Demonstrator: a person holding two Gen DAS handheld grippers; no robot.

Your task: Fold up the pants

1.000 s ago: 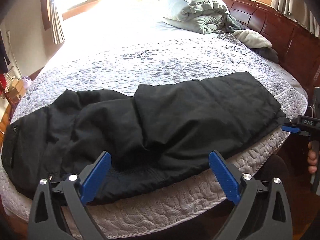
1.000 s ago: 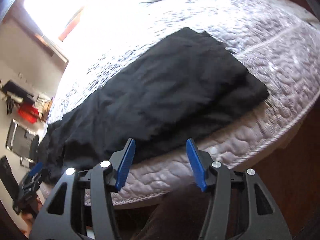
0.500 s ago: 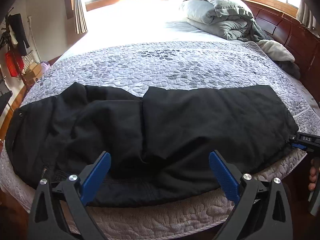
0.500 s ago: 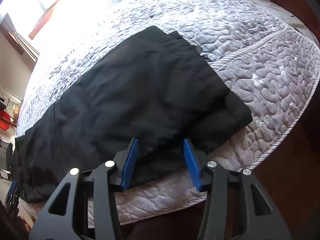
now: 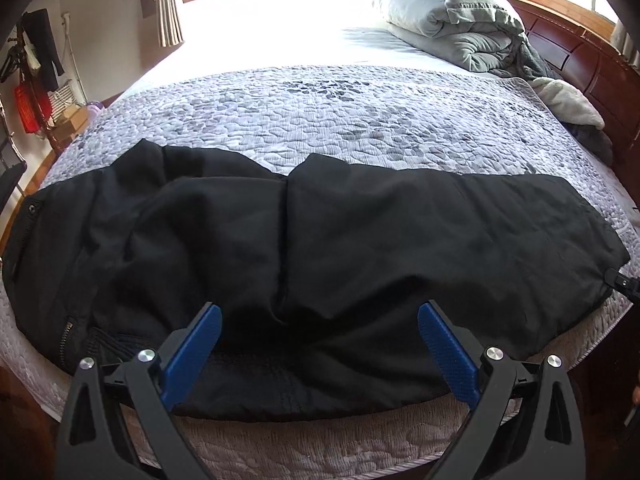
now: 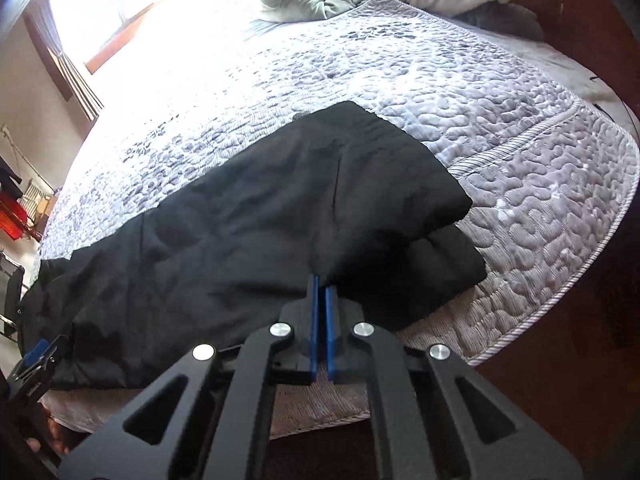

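Black pants (image 5: 312, 256) lie lengthwise along the near edge of the bed, waist at the left, leg hems at the right. My left gripper (image 5: 320, 320) is open, its blue pads wide apart just above the near edge of the pants at mid-length. My right gripper (image 6: 321, 286) is shut on the near edge of the pants (image 6: 260, 232) by the leg hems, with black fabric pinched between its blue pads. The right gripper's tip also shows at the right edge of the left wrist view (image 5: 622, 282).
The bed has a grey quilted cover (image 5: 340, 112). A bundled grey duvet (image 5: 452, 20) and a wooden headboard (image 5: 580, 60) are at the far right. Clutter and a red item (image 5: 30, 108) stand by the left wall. Dark wood floor (image 6: 560, 380) lies below the bed edge.
My right gripper has closed from open onto the near edge of the pants at the leg end. My left gripper has stayed open and moved closer over the pants.
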